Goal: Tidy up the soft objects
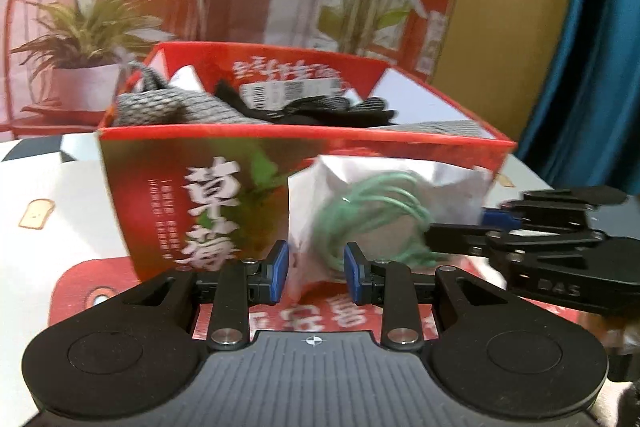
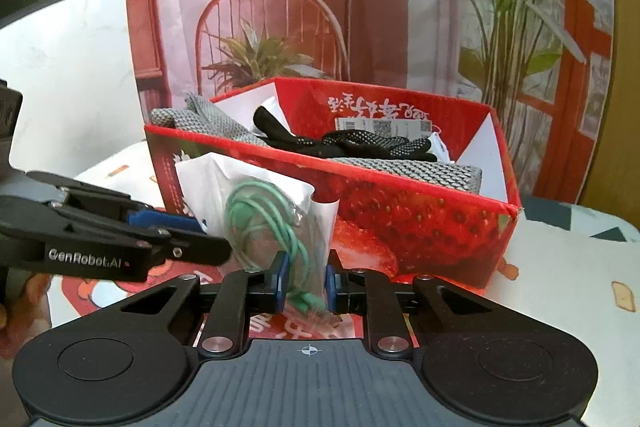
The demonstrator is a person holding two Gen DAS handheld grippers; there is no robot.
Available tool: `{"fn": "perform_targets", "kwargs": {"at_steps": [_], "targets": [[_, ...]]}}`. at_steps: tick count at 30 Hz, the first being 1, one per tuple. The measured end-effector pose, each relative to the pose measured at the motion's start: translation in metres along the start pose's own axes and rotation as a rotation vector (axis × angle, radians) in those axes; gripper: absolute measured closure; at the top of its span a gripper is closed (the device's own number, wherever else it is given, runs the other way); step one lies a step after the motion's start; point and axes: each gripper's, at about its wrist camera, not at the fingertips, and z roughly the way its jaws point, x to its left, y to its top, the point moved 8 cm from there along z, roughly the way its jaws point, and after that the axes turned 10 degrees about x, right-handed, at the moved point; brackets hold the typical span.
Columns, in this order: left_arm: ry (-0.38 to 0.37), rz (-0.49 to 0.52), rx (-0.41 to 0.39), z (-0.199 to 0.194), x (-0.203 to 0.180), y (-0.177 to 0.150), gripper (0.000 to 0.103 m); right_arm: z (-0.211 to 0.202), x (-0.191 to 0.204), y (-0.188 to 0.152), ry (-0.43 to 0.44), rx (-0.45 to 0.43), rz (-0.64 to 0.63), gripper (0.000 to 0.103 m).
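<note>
Both hand-held grippers meet at a clear plastic bag [image 1: 384, 203] with a coil of green cord [image 2: 268, 223] inside, held up just in front of the red strawberry box [image 2: 420, 223] on the table [image 2: 560, 267]. The left hand-held gripper [image 1: 316, 269] pinches one edge of the bag, its jaws narrowed on the plastic. The right hand-held gripper [image 2: 306, 281] is nearly closed on the bag and cord at the other edge. Grey cloth [image 2: 224, 127] and black dotted gloves [image 2: 372, 143] lie in the box.
</note>
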Motion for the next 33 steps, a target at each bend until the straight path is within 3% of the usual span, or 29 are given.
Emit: {"fn": "perform_targets", "kwargs": {"at_steps": [6, 14, 17, 21, 27, 33], "targets": [[0.000, 0.017, -0.008, 0.005, 0.006, 0.007, 0.071, 0.009, -0.009, -0.007, -0.005, 0.019, -0.013, 0.086], [-0.053, 0.066, 0.021, 0.022, -0.008, 0.006, 0.066, 0.021, -0.019, -0.009, 0.005, 0.034, -0.070, 0.083], [-0.063, 0.077, 0.014, 0.023, -0.010, 0.002, 0.062, 0.021, -0.023, -0.011, 0.015, 0.025, -0.049, 0.081], [-0.075, 0.083, 0.011, 0.023, -0.011, 0.001, 0.062, 0.017, -0.029, -0.016, 0.021, 0.022, -0.001, 0.070], [-0.075, 0.096, 0.008, 0.025, -0.015, 0.000, 0.062, 0.020, -0.042, -0.028, 0.006, 0.053, 0.076, 0.068], [-0.093, 0.099, 0.006, 0.026, -0.018, 0.001, 0.062, 0.012, -0.050, -0.033, -0.010, 0.026, 0.140, 0.070]]}}
